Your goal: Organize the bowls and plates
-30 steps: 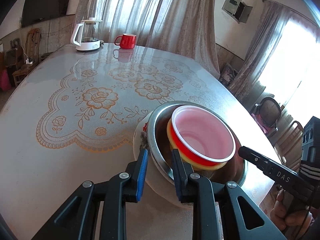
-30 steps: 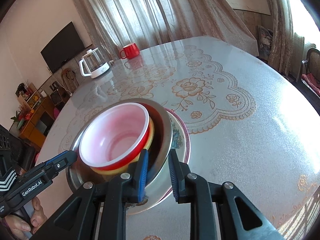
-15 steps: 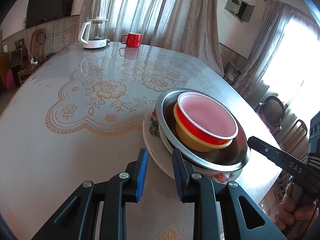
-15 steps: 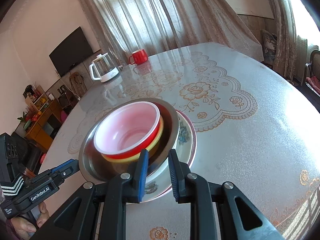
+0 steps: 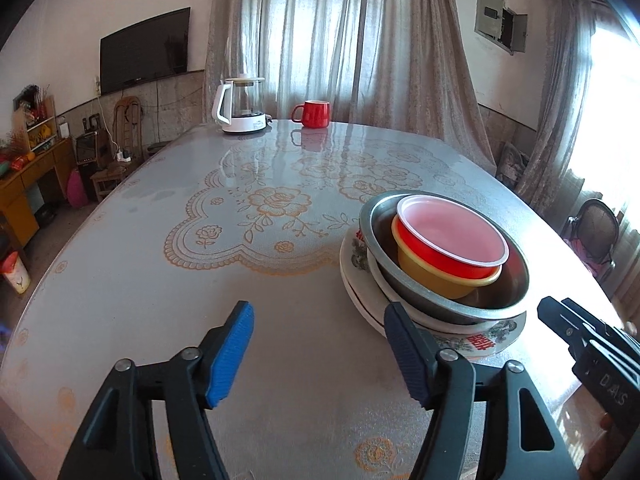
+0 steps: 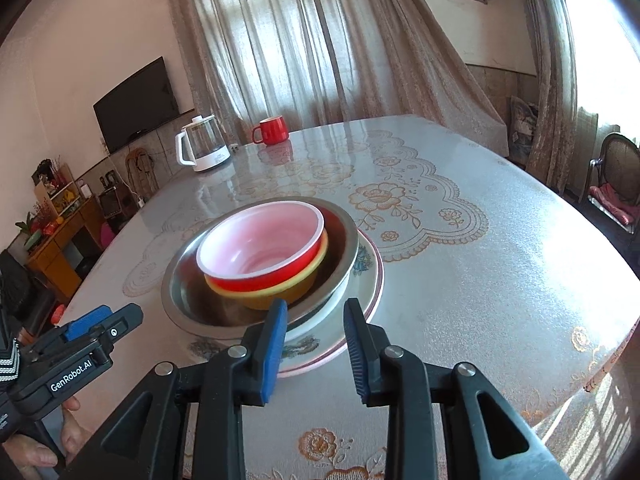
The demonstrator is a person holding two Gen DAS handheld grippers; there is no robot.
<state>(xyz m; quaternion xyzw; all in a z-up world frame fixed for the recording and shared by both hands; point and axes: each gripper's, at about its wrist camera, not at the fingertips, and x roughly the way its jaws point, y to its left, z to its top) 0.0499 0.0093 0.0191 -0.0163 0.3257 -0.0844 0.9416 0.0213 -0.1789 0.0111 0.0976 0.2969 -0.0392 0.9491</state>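
A stack stands on the table: a red bowl (image 5: 452, 240) nested in a yellow bowl (image 5: 436, 280), both inside a steel bowl (image 5: 496, 300), on patterned white plates (image 5: 480, 340). The stack also shows in the right wrist view, with the red bowl (image 6: 260, 248), steel bowl (image 6: 188, 296) and plates (image 6: 368, 276). My left gripper (image 5: 320, 344) is open and empty, just left of the stack, its right finger near the plate rim. My right gripper (image 6: 316, 344) is open and empty, just in front of the plates' near edge.
A glass kettle (image 5: 240, 108) and a red mug (image 5: 314, 114) stand at the table's far edge. The table edge runs close behind the stack on the right. A chair (image 6: 616, 172) stands beyond the table.
Both grippers opened and drew back from the stack's rim. The stack now rests on the table, free of both.
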